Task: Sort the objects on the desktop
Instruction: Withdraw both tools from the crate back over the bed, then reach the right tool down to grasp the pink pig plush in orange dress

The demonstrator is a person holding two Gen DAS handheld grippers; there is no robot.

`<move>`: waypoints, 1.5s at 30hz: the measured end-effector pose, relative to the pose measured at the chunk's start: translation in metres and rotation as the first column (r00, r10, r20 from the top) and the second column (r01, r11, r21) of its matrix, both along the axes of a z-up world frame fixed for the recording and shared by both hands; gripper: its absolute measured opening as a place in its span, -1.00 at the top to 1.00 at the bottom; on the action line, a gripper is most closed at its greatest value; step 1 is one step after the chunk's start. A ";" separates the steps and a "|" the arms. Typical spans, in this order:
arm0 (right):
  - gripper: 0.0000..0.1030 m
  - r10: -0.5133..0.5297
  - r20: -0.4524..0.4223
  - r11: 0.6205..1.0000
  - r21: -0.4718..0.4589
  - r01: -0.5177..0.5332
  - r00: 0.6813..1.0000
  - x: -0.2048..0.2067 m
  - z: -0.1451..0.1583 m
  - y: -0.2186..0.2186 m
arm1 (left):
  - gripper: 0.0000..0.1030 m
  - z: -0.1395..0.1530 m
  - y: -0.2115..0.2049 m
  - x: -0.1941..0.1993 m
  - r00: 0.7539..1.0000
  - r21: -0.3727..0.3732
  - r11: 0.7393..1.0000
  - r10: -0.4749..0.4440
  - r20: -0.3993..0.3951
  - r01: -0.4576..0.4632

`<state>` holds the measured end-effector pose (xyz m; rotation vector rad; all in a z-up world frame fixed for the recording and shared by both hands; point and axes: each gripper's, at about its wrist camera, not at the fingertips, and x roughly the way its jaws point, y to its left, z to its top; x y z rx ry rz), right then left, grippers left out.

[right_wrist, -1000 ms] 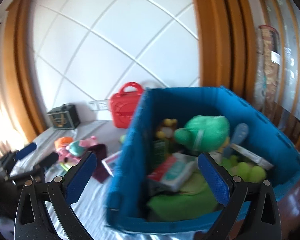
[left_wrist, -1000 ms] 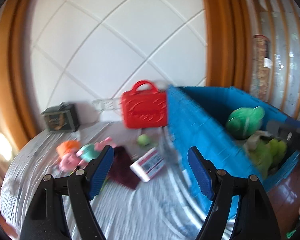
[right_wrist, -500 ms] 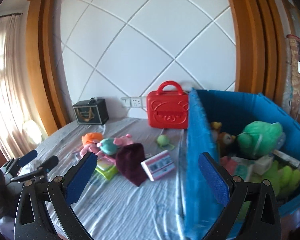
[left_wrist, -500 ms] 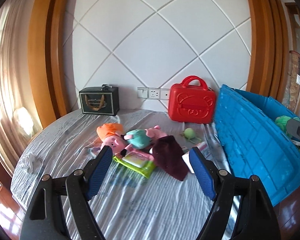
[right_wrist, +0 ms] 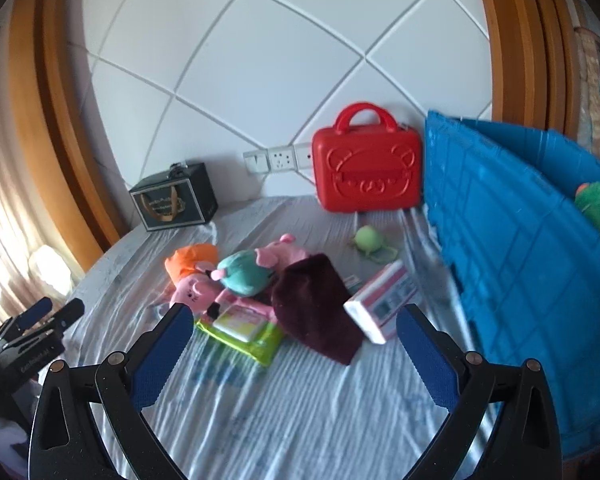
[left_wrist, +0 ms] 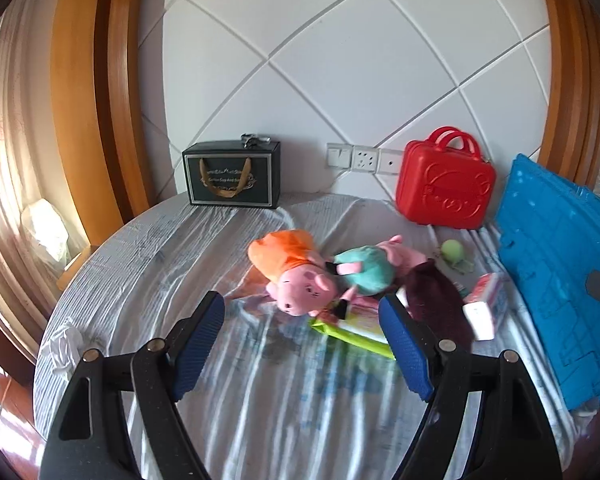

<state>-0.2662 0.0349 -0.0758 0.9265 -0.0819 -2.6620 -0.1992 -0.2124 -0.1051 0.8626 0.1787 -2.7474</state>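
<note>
Both grippers, left gripper (left_wrist: 302,346) and right gripper (right_wrist: 294,354), hang open and empty low in our frames, above the grey cloth (left_wrist: 260,412) of the round table. We judge sorting partly done: the blue crate (right_wrist: 520,264) at right holds a green plush (right_wrist: 598,204), while pig plush toys (left_wrist: 300,276), a maroon pouch (right_wrist: 312,304), a wipes pack (right_wrist: 240,332) and a small box (right_wrist: 380,300) lie mid-frame. White panelled wall behind, red case (right_wrist: 366,172) and black box (left_wrist: 232,176) against it.

White diamond-panelled wall (left_wrist: 340,60), orange wooden frame (left_wrist: 100,92), sunlit curtain (left_wrist: 8,128), wall sockets (left_wrist: 364,158)
</note>
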 end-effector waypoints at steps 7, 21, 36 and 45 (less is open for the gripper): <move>-1.00 -0.073 0.106 0.997 0.044 0.068 0.992 -0.024 -0.040 -0.045 | -0.54 -0.036 -0.064 -0.033 0.997 0.049 0.999 -0.027 0.077 0.023; -1.00 0.057 0.245 0.994 0.078 -0.078 0.968 -0.091 -0.100 -0.126 | -0.54 -0.077 -0.107 -0.052 0.985 0.063 0.996 0.047 0.165 -0.058; -1.00 -0.001 0.348 0.998 0.062 -0.022 0.938 -0.117 -0.139 -0.255 | -0.54 -0.093 -0.198 -0.096 0.968 0.057 0.989 -0.145 0.203 0.136; -0.99 -0.153 0.411 0.983 0.154 0.097 0.899 -0.162 -0.189 -0.323 | -0.54 -0.116 -0.241 -0.157 0.924 0.032 0.960 -0.277 0.262 0.279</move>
